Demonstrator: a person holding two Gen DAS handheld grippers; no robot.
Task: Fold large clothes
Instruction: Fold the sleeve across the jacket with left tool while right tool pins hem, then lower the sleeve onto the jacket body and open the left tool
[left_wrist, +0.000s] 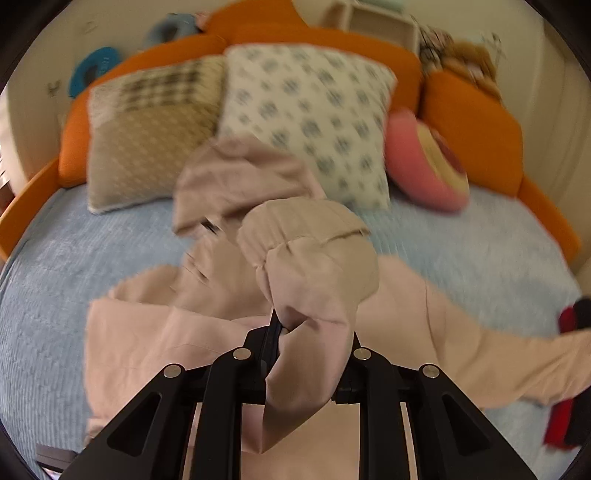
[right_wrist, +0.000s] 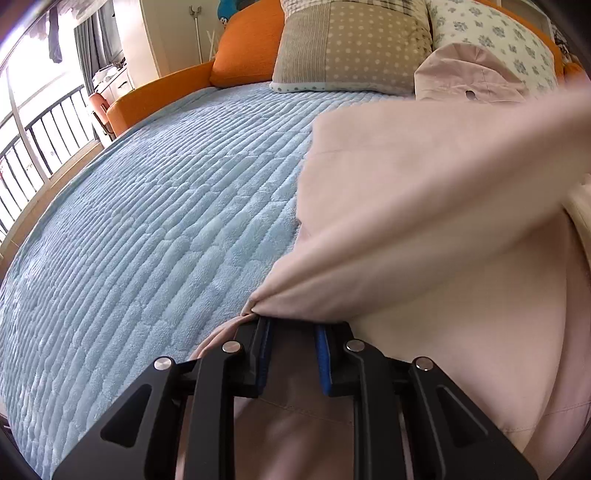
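**Pink garment held at two points over the blue bed**

The pale pink garment (left_wrist: 155, 332) lies spread across the light blue quilted bedcover (left_wrist: 48, 295), its hood (left_wrist: 236, 177) bunched up toward the pillows and one long sleeve trailing off to the right of the left wrist view. A puffy cuffed sleeve (left_wrist: 314, 258) is lifted off the rest of the cloth: the left gripper (left_wrist: 314, 332) is clamped on its gathered end, with fabric wedged between the fingers and draping down over the linkage.

In the right wrist view the right gripper (right_wrist: 293, 332) sits at the garment's edge. A pinch of pink cloth (right_wrist: 424, 221) is gathered right at the fingertips and pulled taut from there, yet a gap shows between the blue pads (right_wrist: 325, 354) lower down, so I cannot tell whether it truly grips the fabric.

Behind the garment, a beige patchwork pillow (left_wrist: 147, 140) and a white floral pillow (left_wrist: 306, 110) lean on the orange headboard (left_wrist: 472, 122). A pink round cushion (left_wrist: 424, 162) rests beside the floral pillow. A red and black item (left_wrist: 570, 373) lies at the right edge of the bed.
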